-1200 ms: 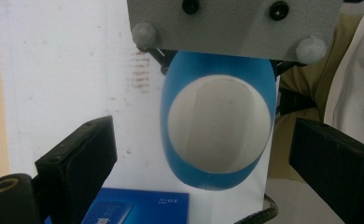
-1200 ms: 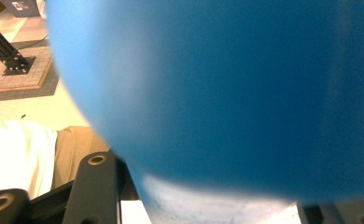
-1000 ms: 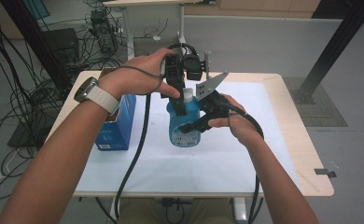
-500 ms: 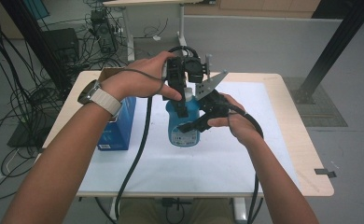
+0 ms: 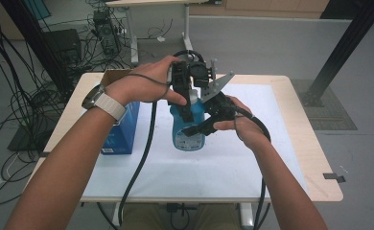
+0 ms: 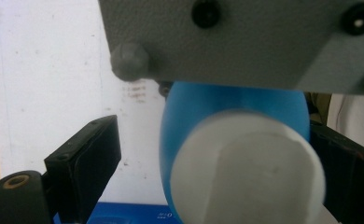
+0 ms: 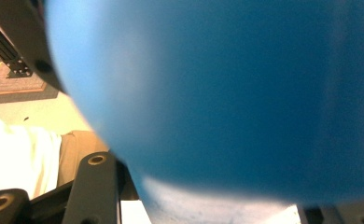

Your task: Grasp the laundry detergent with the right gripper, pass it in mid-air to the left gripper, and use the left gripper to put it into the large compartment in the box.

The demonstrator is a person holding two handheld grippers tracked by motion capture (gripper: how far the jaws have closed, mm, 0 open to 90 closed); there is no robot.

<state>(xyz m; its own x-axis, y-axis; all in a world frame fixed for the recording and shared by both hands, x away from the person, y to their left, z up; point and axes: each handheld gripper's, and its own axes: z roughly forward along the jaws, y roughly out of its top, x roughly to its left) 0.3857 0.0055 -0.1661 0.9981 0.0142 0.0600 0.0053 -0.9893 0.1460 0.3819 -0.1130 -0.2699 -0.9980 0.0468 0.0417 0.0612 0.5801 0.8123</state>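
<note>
The right gripper (image 5: 199, 125) seems clenched on the blue bottle (image 5: 188, 128); the left gripper (image 5: 187, 108) straddles its white cap (image 6: 245, 172), released, cap unturned.

Bottle (image 5: 188, 128) stands mid-table (image 5: 290, 158) on mat (image 5: 185, 172). Box (image 5: 120, 129) just left of it. Left gripper (image 5: 185, 103) above bottle, right gripper (image 5: 206, 122) at its right side.

High overhead; gripper views against bottle (image 5: 189, 125)
</note>
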